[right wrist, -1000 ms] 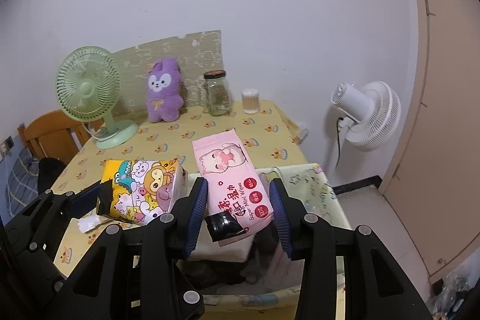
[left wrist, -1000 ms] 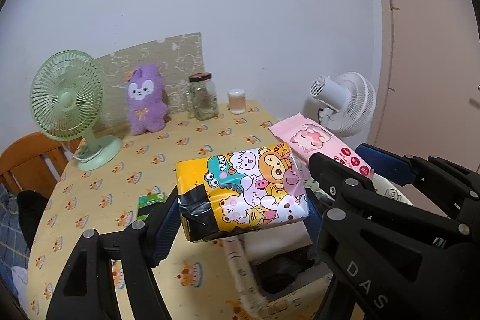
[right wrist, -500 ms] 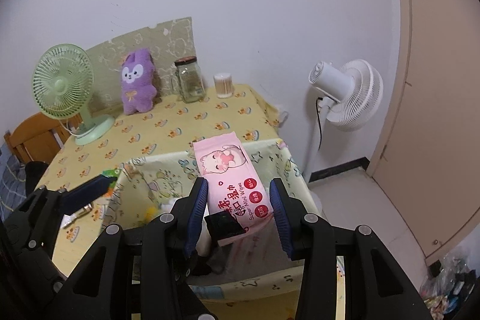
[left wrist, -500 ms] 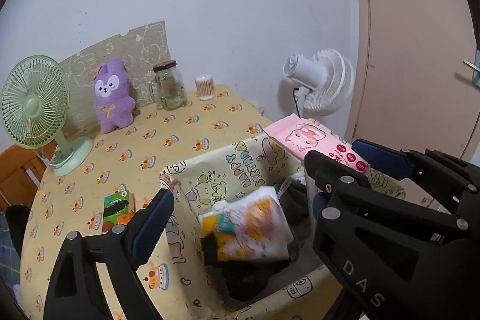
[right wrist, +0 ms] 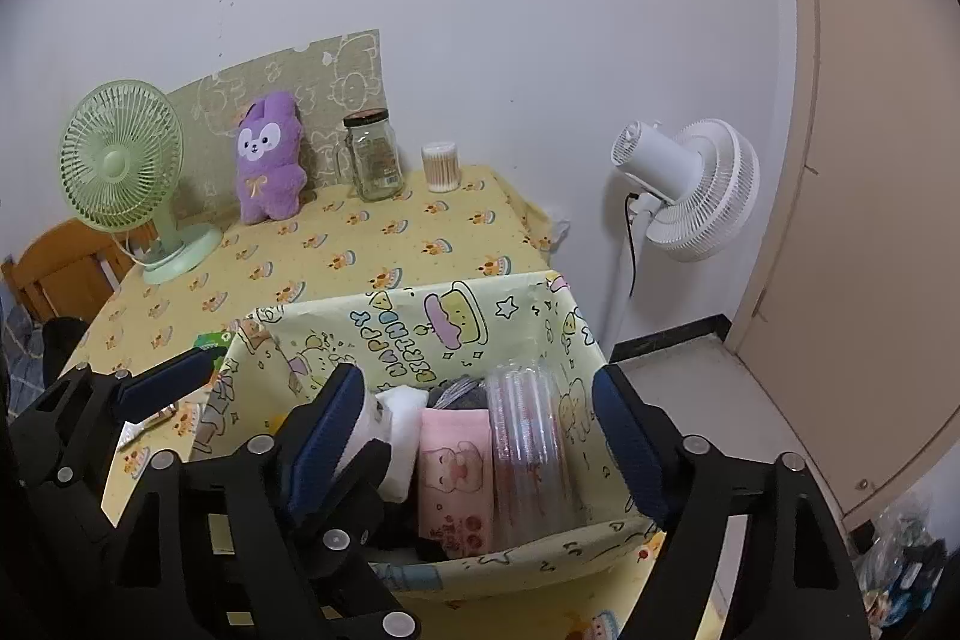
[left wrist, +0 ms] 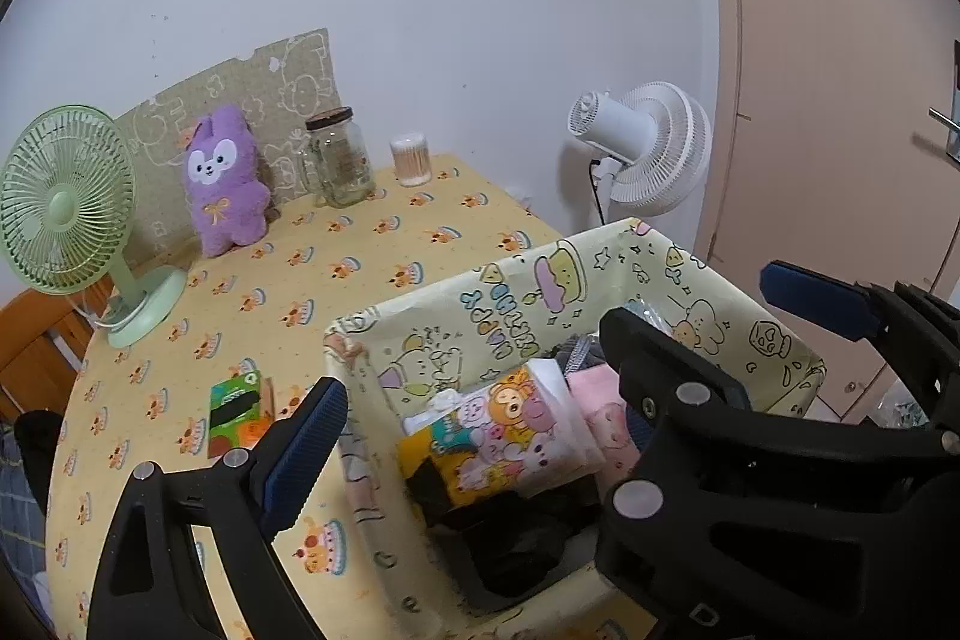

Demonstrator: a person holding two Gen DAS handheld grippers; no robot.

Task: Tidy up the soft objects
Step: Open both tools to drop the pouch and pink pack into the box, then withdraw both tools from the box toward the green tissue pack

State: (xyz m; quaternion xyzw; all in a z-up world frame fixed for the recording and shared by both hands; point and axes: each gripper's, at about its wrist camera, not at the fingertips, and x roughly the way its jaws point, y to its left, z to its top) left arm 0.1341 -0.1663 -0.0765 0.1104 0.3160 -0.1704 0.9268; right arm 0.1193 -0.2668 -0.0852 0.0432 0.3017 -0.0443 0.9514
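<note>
A yellow cartoon-print fabric bin (left wrist: 480,280) (right wrist: 420,304) stands at the table's near edge. In it lie a cartoon tissue pack (left wrist: 504,430) and a pink wipes pack (left wrist: 600,400) (right wrist: 456,460), on dark cloth. My left gripper (left wrist: 468,400) hangs open above the tissue pack, not touching it. The jaws of my right gripper (right wrist: 480,430) are opening above the pink pack, which lies loose below them. A purple plush (left wrist: 225,178) (right wrist: 267,160) leans against the far board. A green tissue pack (left wrist: 237,412) lies on the table left of the bin.
A stack of clear cups (right wrist: 528,448) lies in the bin's right side. A green desk fan (left wrist: 66,208), a glass jar (left wrist: 339,160) and a cotton-swab tub (left wrist: 411,160) stand at the back. A white floor fan (right wrist: 684,190) and a door are to the right.
The left gripper let go of the cartoon tissue pack, which fell into the bin. The right gripper then opened and the pink wipes pack dropped in beside it.
</note>
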